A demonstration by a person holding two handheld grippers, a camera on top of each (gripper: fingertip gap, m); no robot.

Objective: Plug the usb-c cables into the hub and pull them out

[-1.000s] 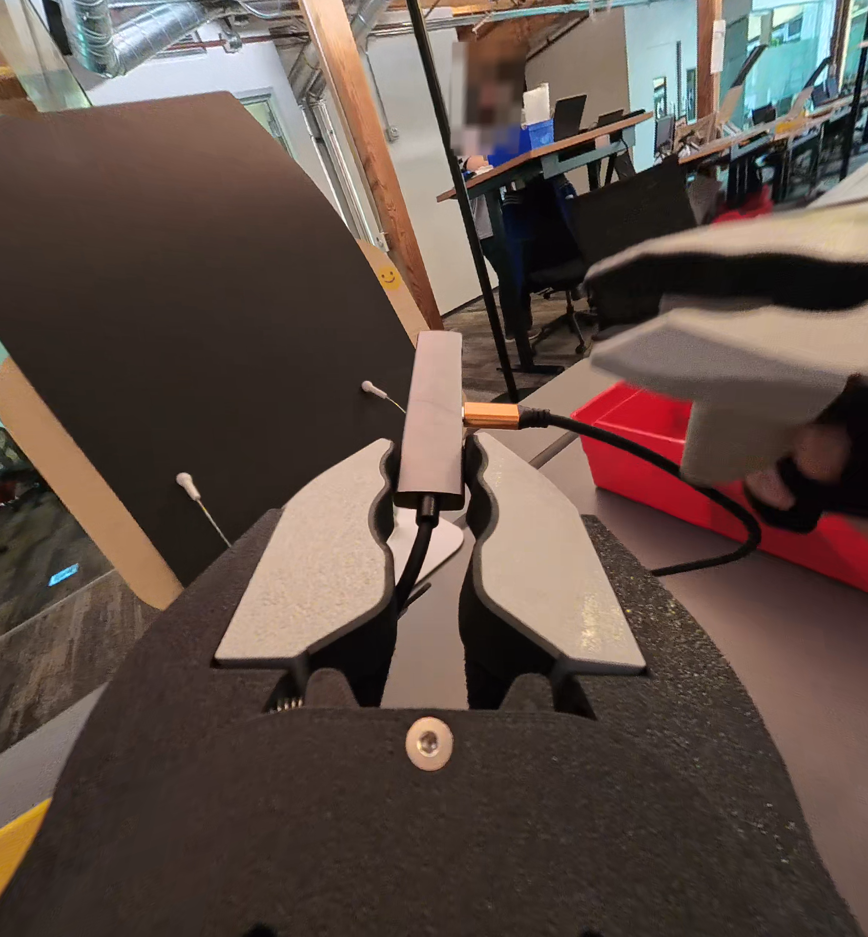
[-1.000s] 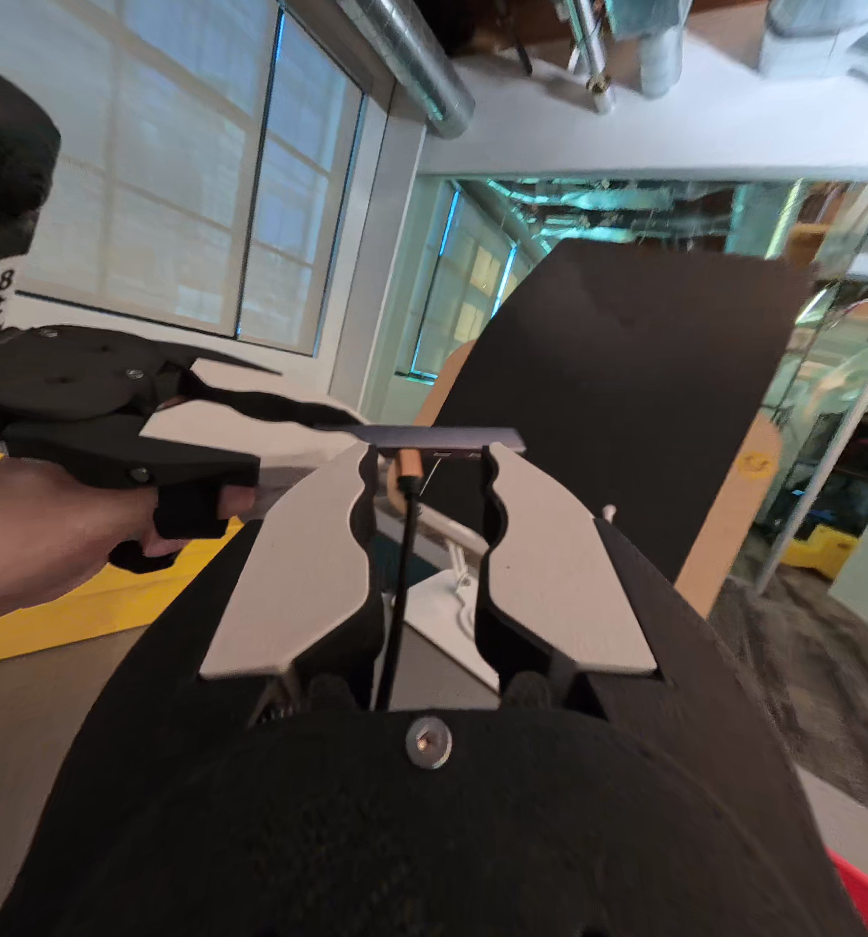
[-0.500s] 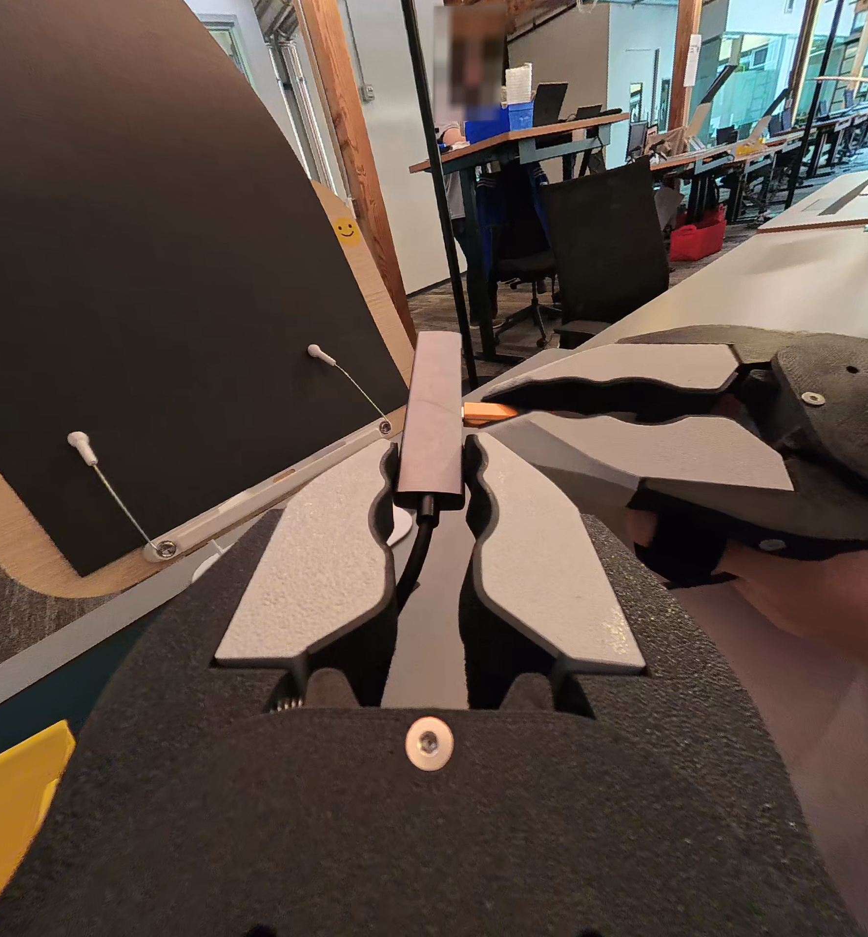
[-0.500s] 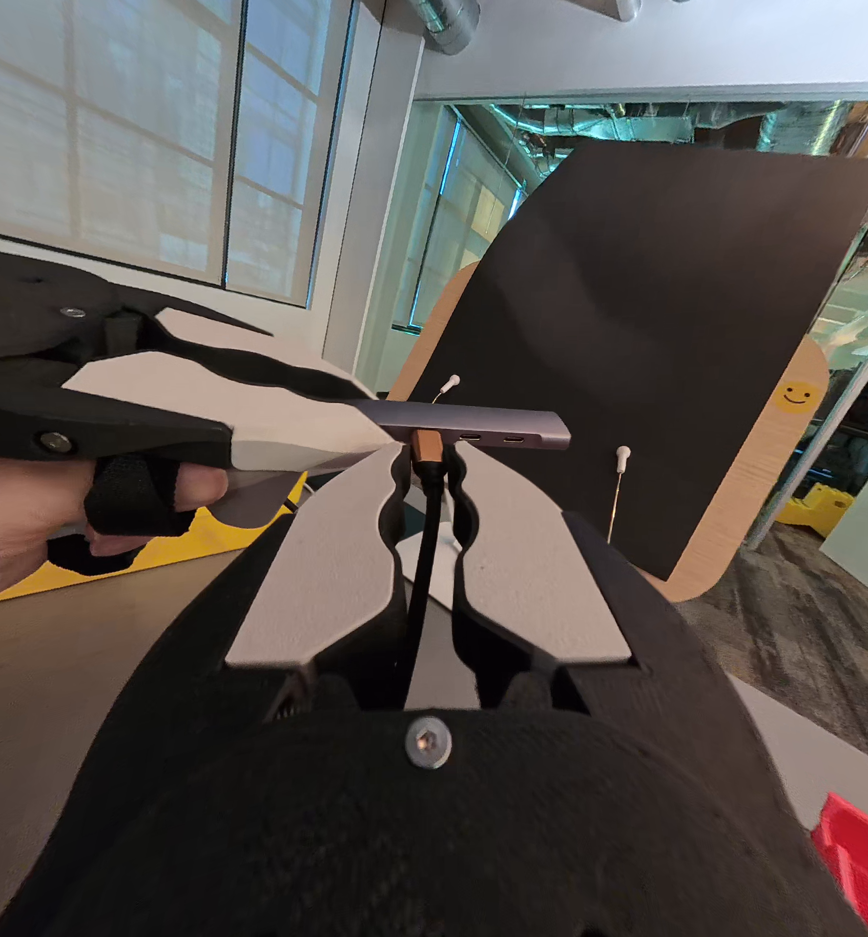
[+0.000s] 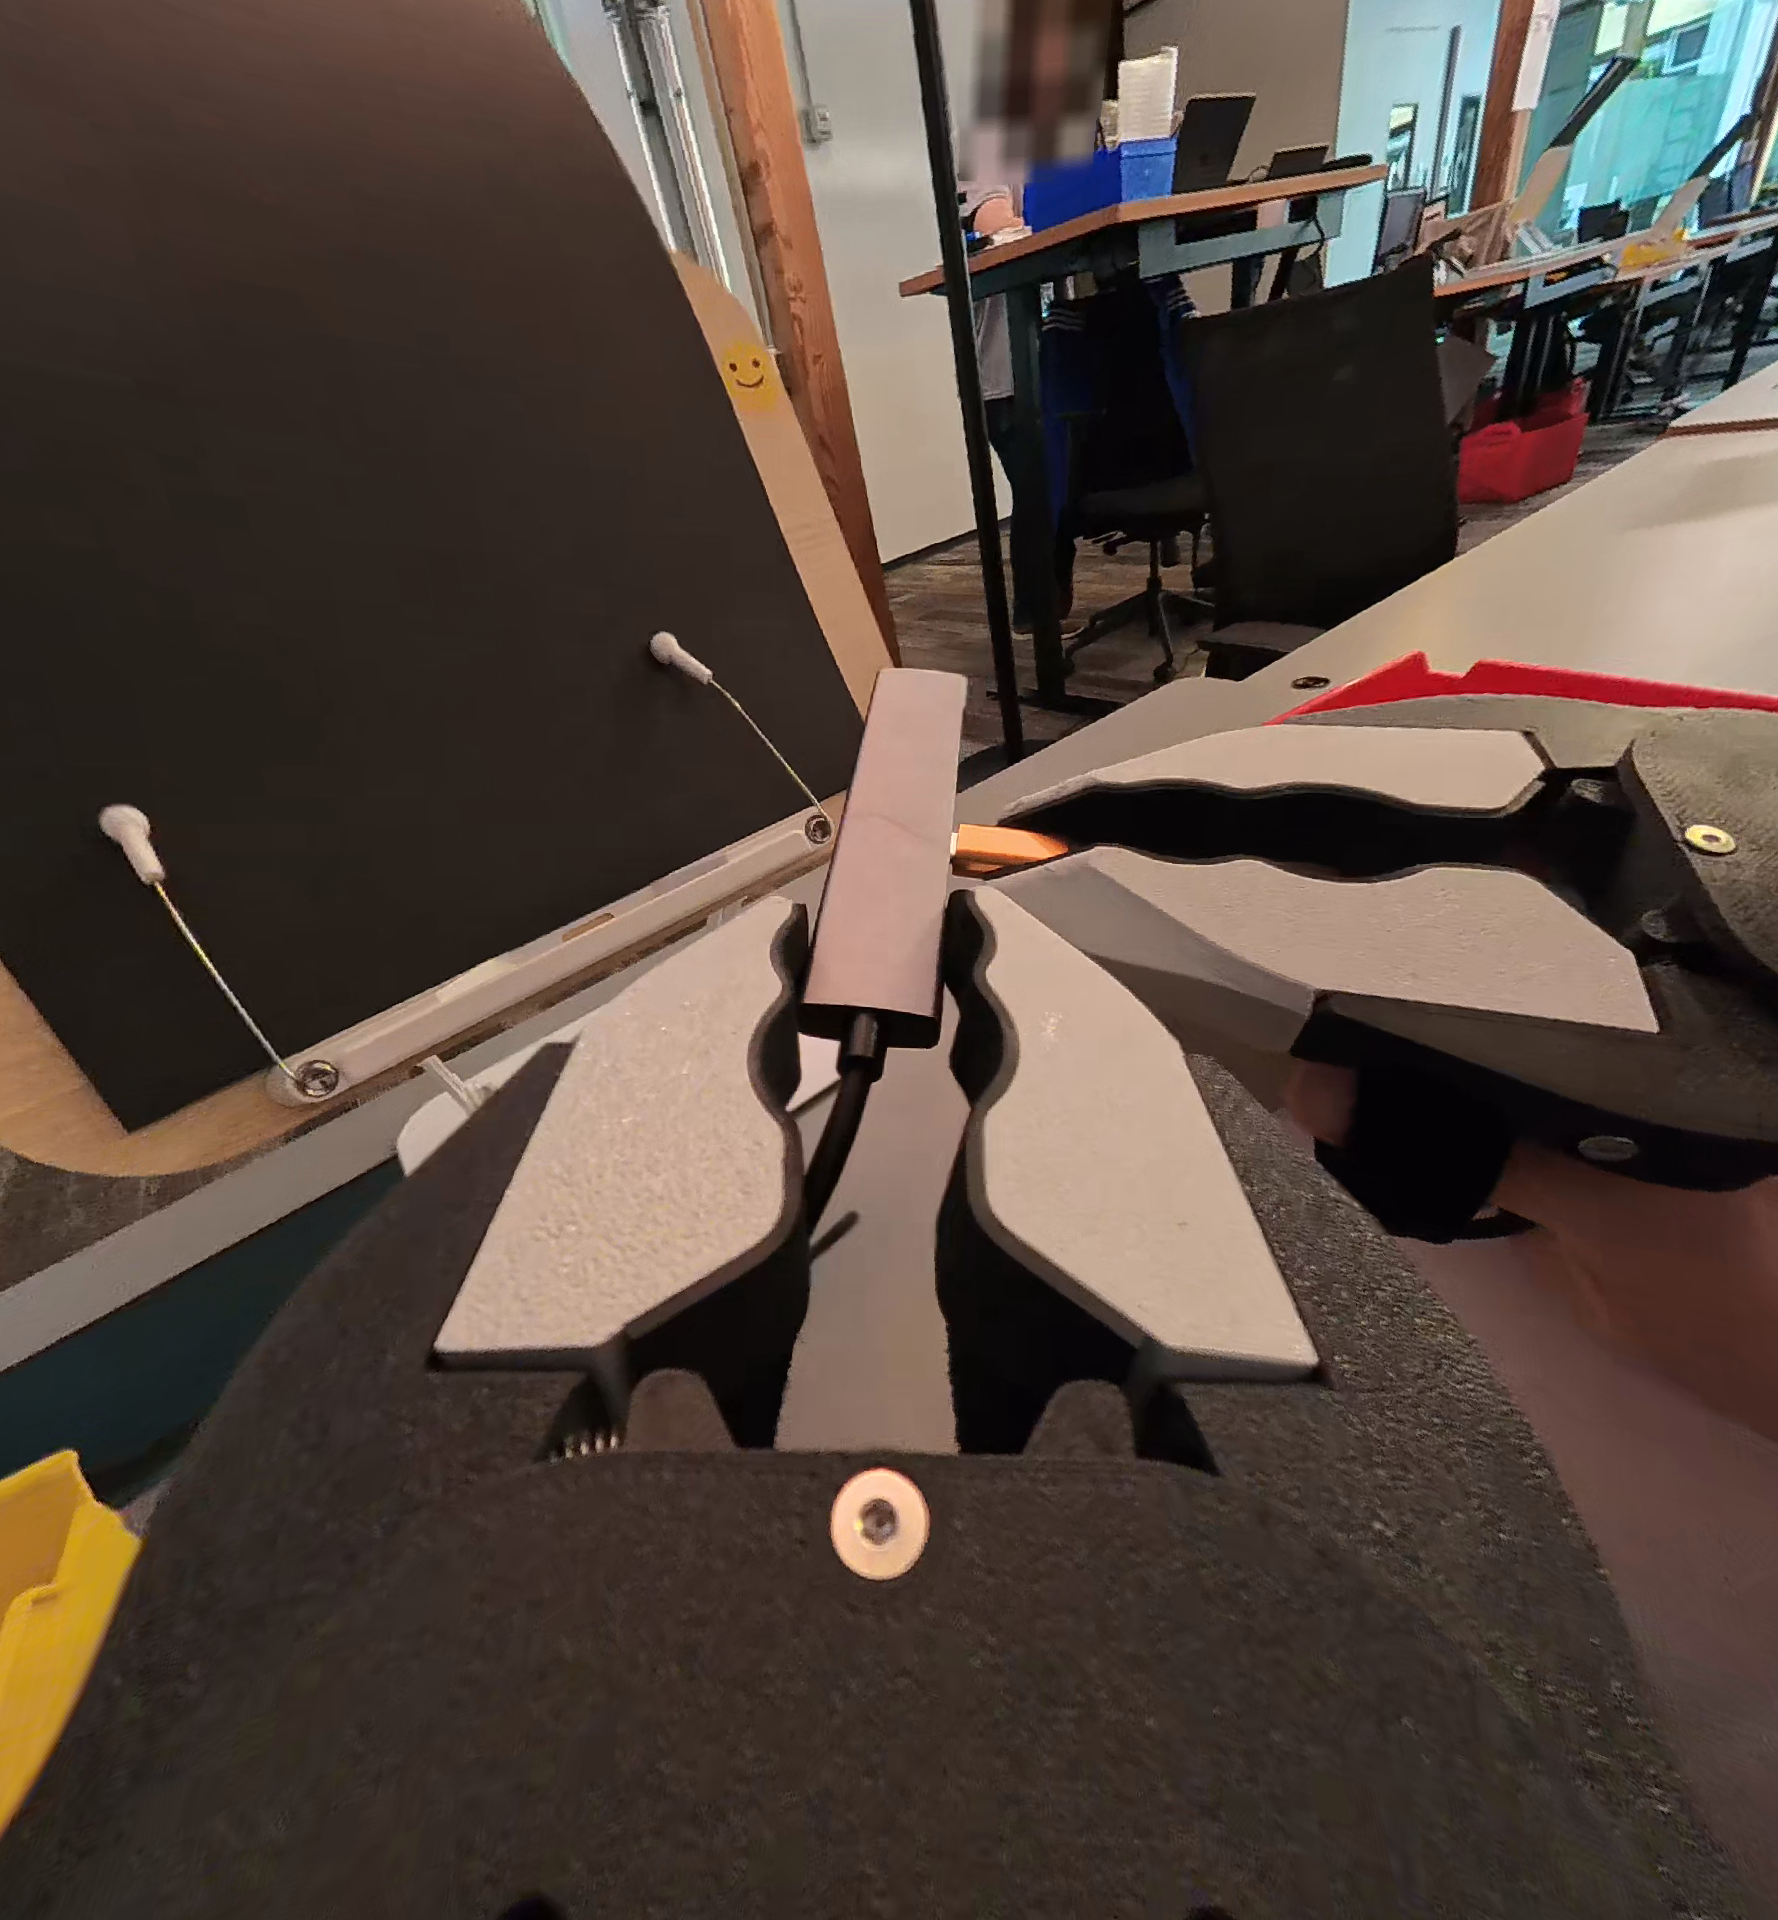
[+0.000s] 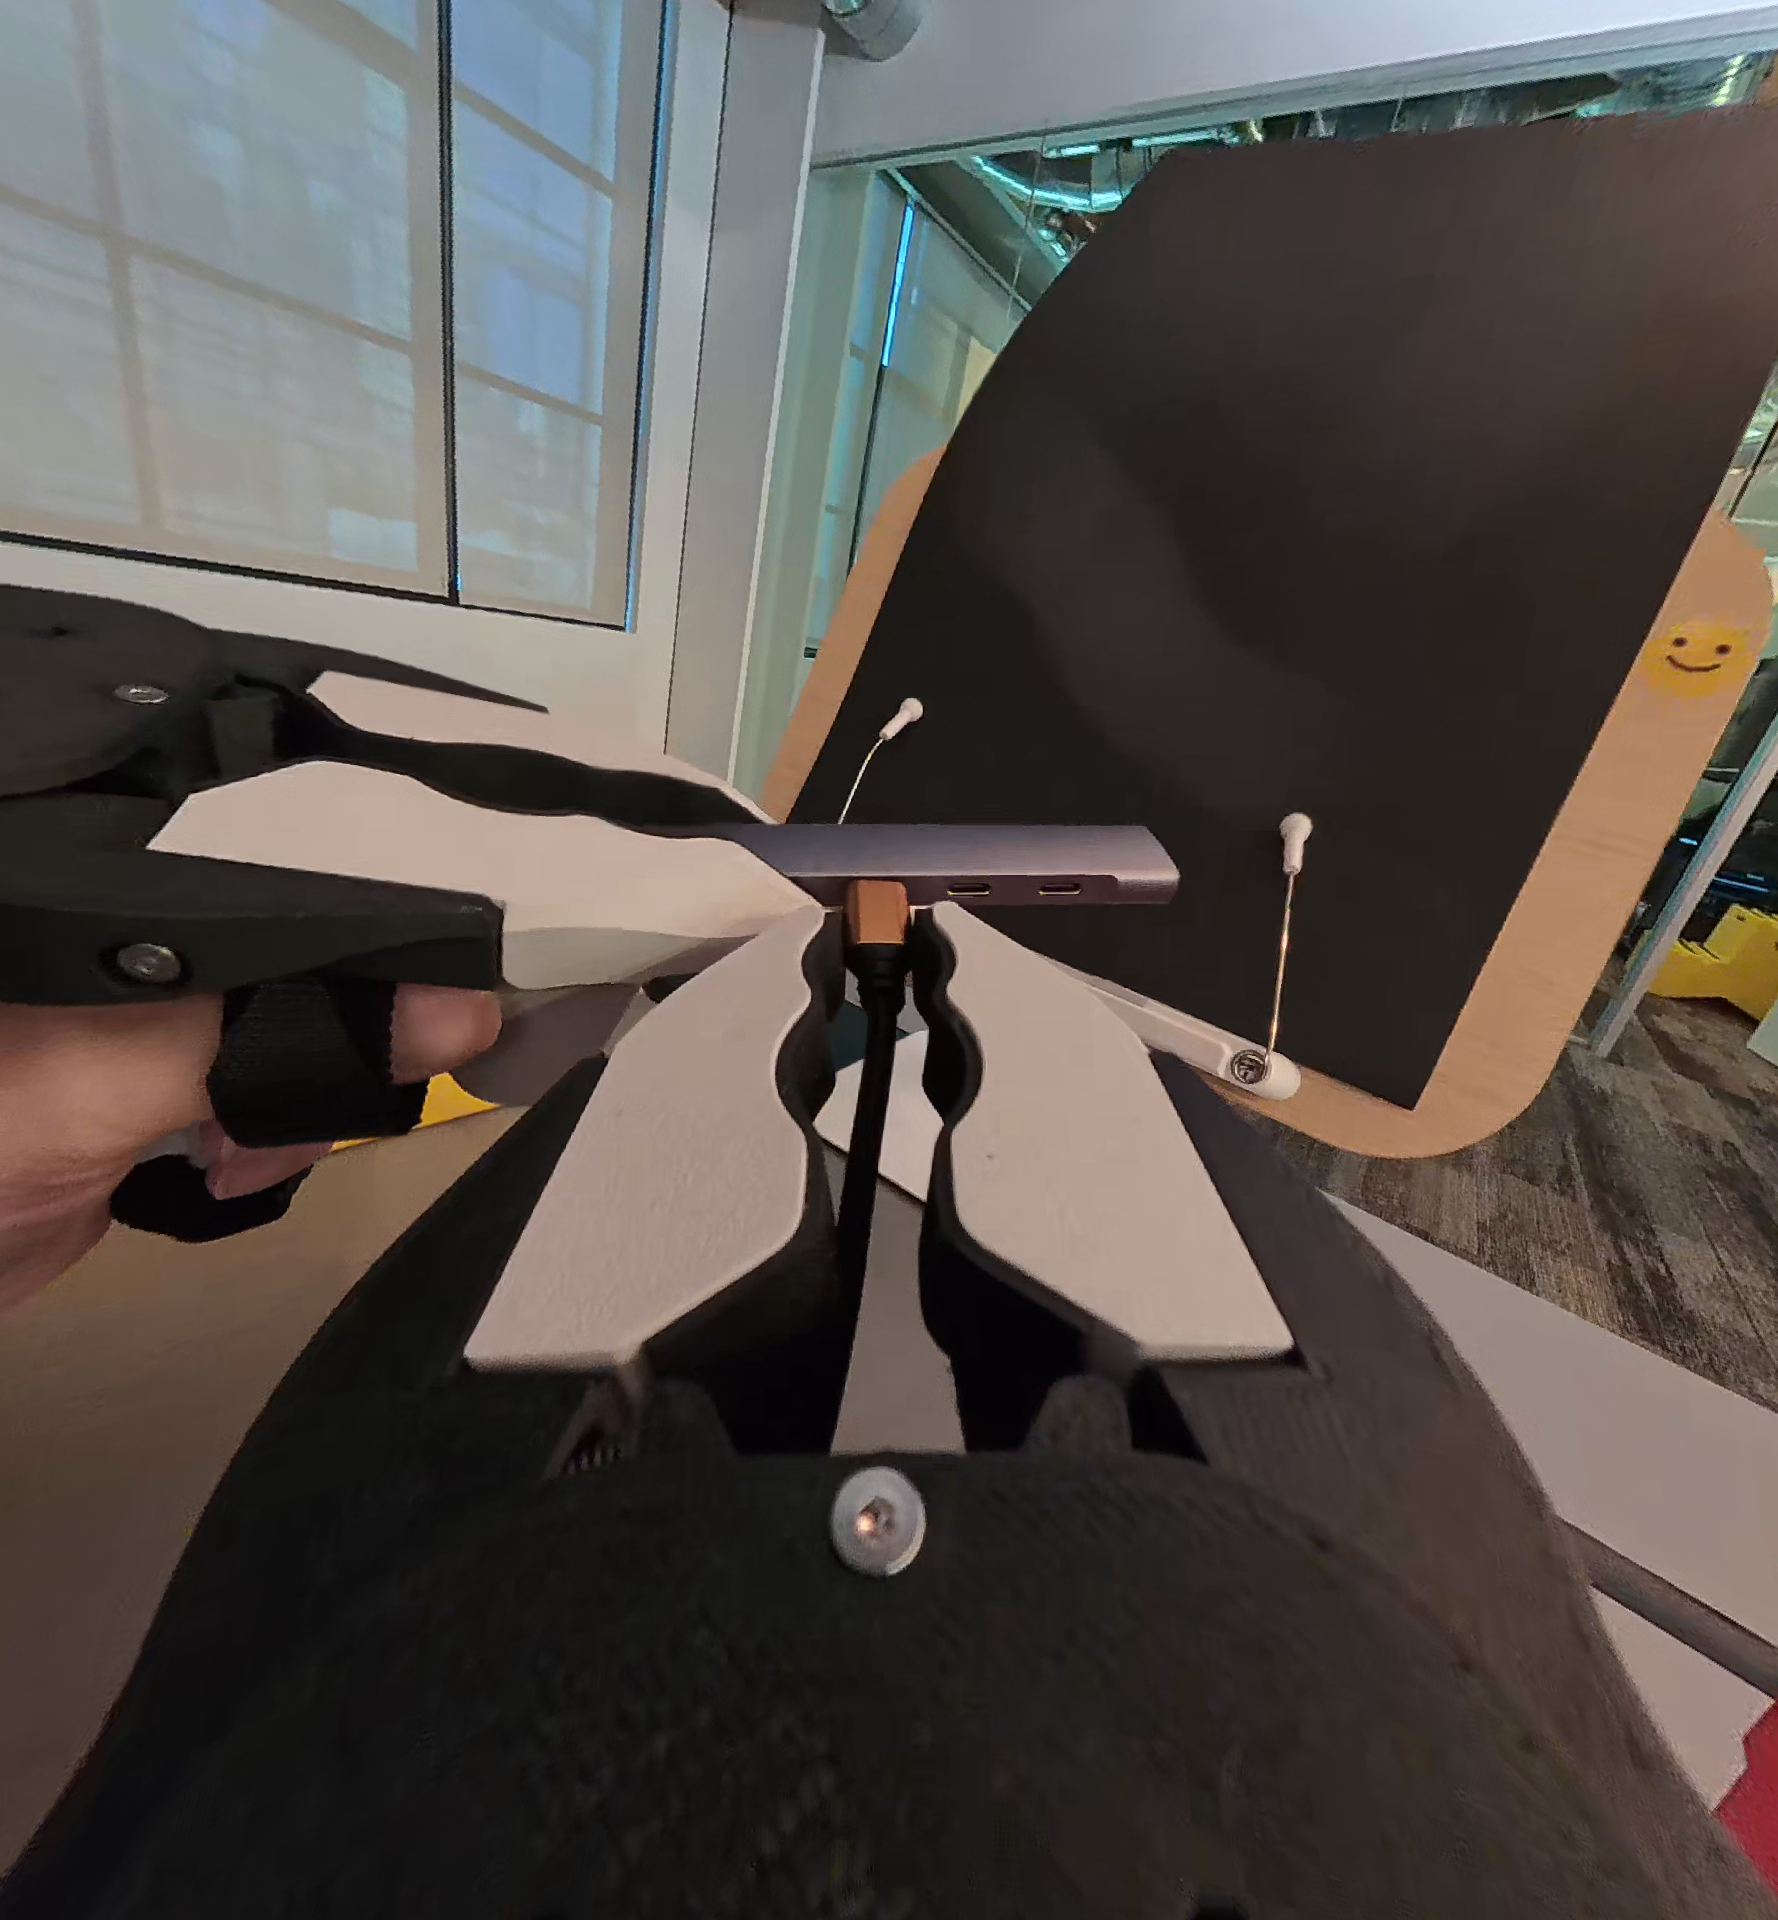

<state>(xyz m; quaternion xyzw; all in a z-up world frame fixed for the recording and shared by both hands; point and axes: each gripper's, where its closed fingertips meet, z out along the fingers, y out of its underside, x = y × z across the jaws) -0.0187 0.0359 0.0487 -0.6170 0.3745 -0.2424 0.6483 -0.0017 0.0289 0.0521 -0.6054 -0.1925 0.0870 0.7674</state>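
Hub, slim grey bar, clamped at its near end by left gripper, long axis pointing away along the fingers. Orange-shelled usb-c plug seated in hub's side, perpendicular to it, right gripper clenched on the plug.

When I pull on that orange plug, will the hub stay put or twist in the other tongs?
The hub looks like a stiff metal bar, so it probably won't bend. The left tongs grip only its near end, so a sideways pull at the orange plug may lever it. Its smooth sides could slip; the black cable will likely just flex.
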